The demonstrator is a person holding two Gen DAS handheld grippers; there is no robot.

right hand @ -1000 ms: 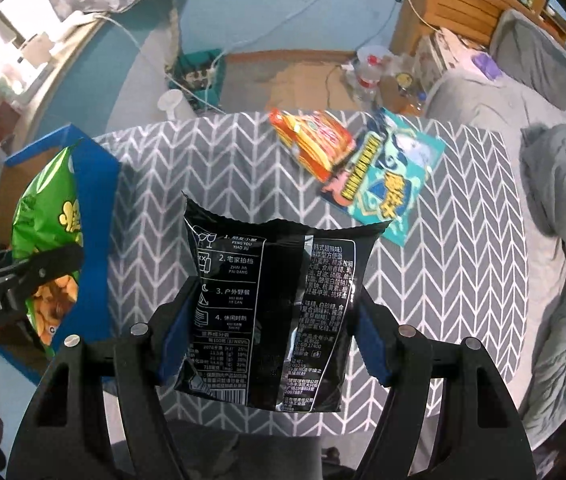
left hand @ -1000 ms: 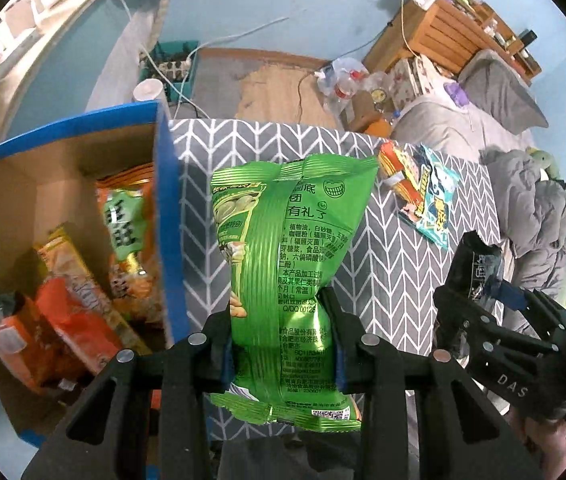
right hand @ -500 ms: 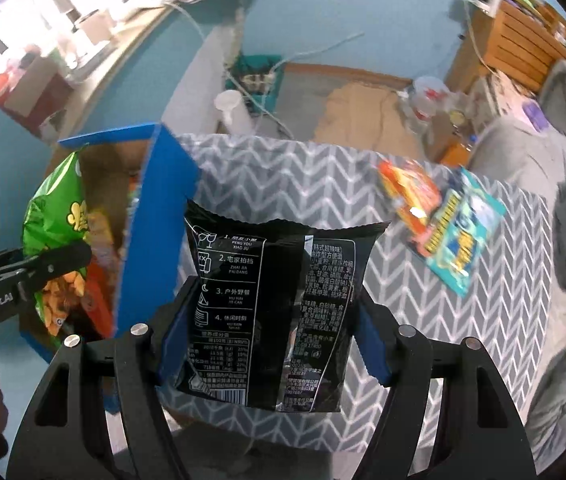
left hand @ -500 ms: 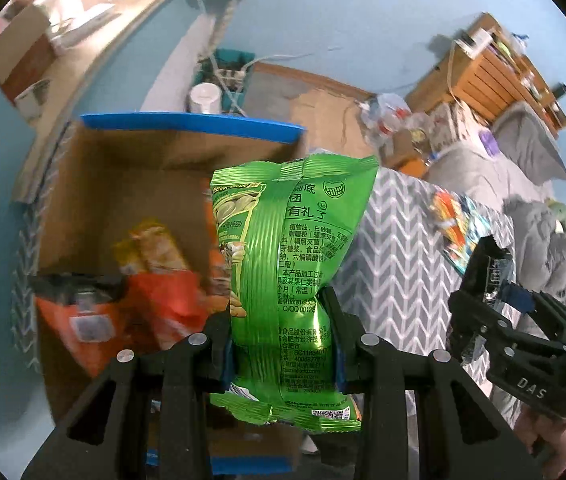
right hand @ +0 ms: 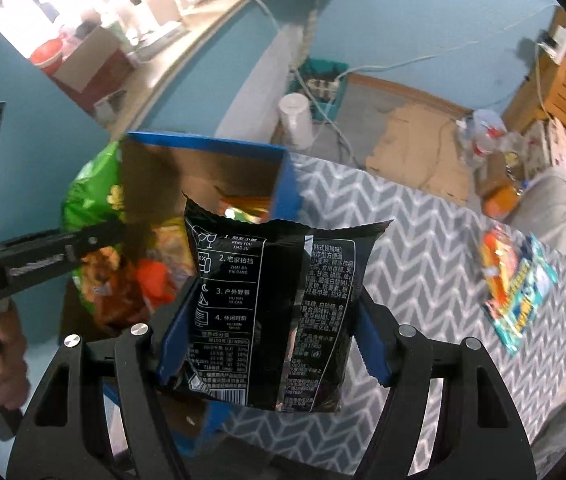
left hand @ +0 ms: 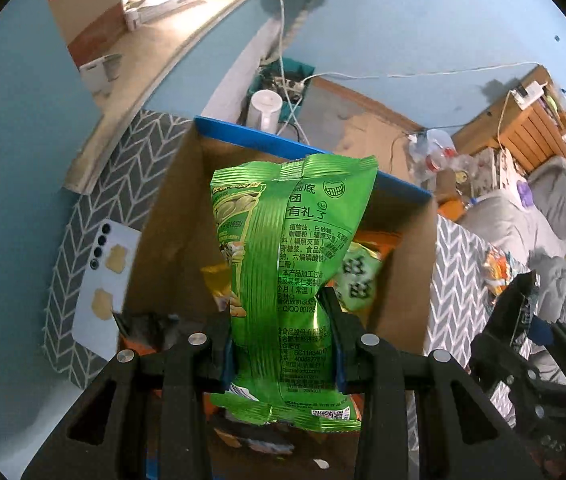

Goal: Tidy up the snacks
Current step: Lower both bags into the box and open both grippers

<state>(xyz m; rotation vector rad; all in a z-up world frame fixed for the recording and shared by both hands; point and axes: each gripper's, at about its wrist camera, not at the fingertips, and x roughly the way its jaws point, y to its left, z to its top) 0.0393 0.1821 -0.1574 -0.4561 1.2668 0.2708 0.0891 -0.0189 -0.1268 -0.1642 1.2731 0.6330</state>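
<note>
My left gripper (left hand: 281, 344) is shut on a green snack bag (left hand: 287, 256) and holds it upright over the open cardboard box with a blue rim (left hand: 171, 216). Several orange and yellow snack packs lie inside the box (left hand: 359, 280). My right gripper (right hand: 269, 344) is shut on a black snack bag (right hand: 271, 308), held above the box's right wall (right hand: 285, 184). The left gripper and green bag also show in the right wrist view (right hand: 83, 192). An orange pack (right hand: 499, 264) and a teal pack (right hand: 527, 296) lie on the chevron tablecloth at the right.
A phone (left hand: 103, 276) lies on the tablecloth left of the box. The grey chevron table (right hand: 423, 248) stretches right. Behind are a white cylinder (right hand: 295, 120), a power strip with cables, a wooden shelf (left hand: 539, 120) and a grey bed (left hand: 523, 216).
Both grippers have moved left with their bags. The green bag has gone from over the table to over the box; the black bag now hangs at the box's right wall.
</note>
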